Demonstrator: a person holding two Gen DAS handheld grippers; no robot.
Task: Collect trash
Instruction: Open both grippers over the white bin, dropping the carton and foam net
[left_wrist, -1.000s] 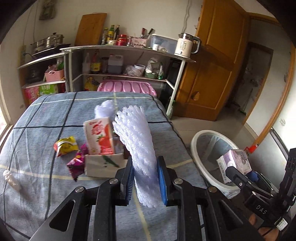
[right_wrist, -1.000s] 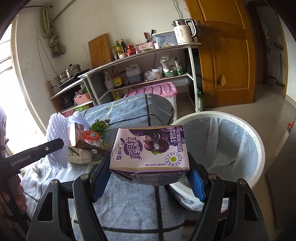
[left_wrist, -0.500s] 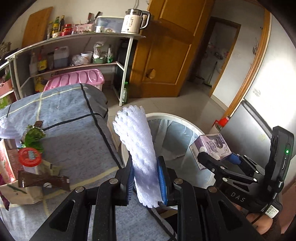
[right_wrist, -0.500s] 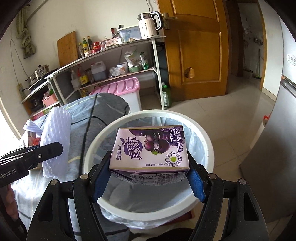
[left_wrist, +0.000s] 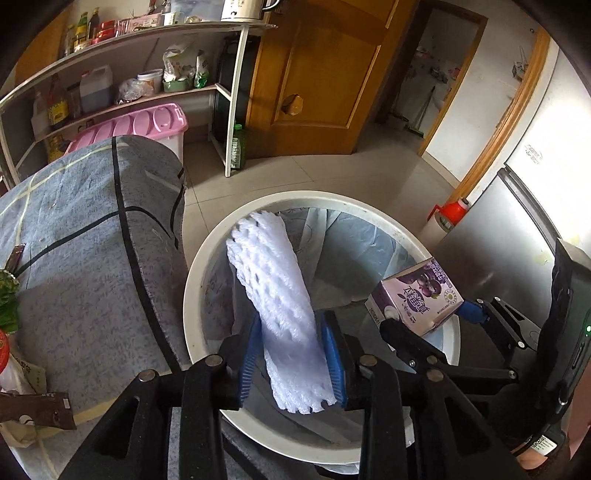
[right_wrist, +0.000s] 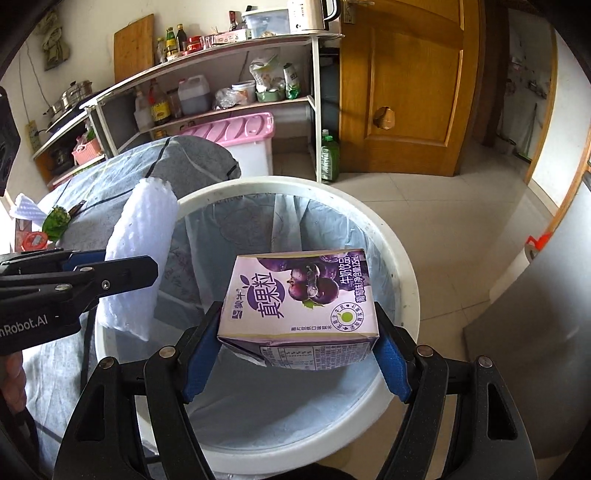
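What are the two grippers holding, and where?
Left gripper: white foam net, near its lower end. Right gripper: purple milk carton, by its two sides.

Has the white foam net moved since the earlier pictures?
Yes. The white foam net went from over the grey tablecloth to above the white bin.

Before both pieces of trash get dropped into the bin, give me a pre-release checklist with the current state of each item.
1. White foam net sleeve over the white round bin with plastic liner: ok.
2. Purple milk drink carton over the bin opening: ok.
3. Left gripper jaws have just been opening, sleeve between its pads; whether it is fully released: cannot tell.
4. Right gripper clamped on the carton: ok.
5. Liner open, bin has room: ok.
6. Grippers apart from each other: ok.
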